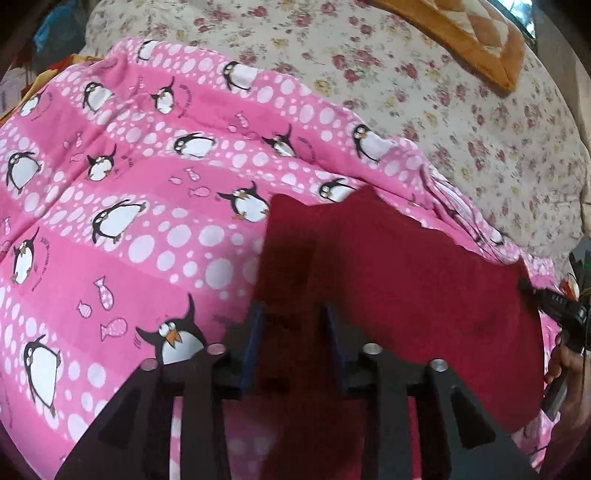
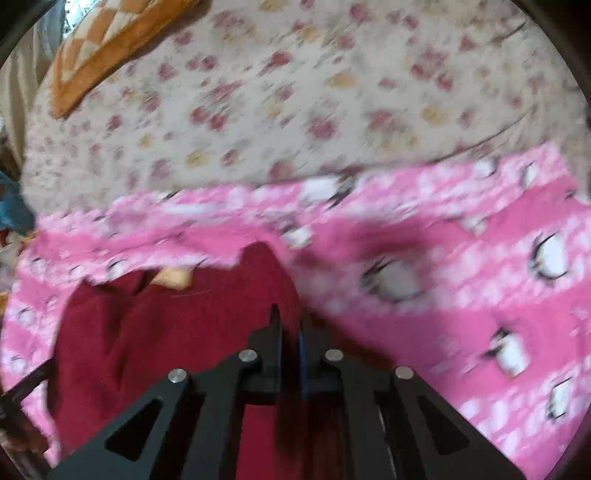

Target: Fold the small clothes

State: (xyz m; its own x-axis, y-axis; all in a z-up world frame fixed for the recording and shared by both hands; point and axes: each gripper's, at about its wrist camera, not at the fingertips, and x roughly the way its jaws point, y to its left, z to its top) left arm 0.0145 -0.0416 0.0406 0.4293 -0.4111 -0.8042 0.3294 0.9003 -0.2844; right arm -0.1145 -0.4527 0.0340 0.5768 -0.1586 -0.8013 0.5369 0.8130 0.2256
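A dark red garment (image 1: 424, 288) is being held up over a pink penguin-print blanket (image 1: 110, 221), which is spread on a floral bedsheet (image 1: 443, 110). An orange patchwork cushion (image 1: 465, 33) is lying at the far side of the bed.

The left gripper (image 1: 295, 332) is being kept partly closed, its blue-padded fingers (image 1: 255, 343) set at a moderate gap with a thick gather of the red cloth caught between them. The right gripper (image 2: 291, 332) is being held almost fully closed, the jaws pinched narrowly on another edge of the same garment (image 2: 166, 332). The right wrist view is smeared, so the exact point of that grip cannot be made out; it appears to be an upper edge or corner.

Between the two grips the garment is being carried slack, sagging toward the blanket, its top edge looking irregular and bunched. No crease or flat, stacked layer is being shown in either view, so the folding is judged to be at an early stage: the piece is gripped by both tools and lifted, but it is not yet laid flat. Spreading, the folds themselves and the setting down are being judged as left to do. No other small clothes, folded or unfolded, can be identified with confidence.
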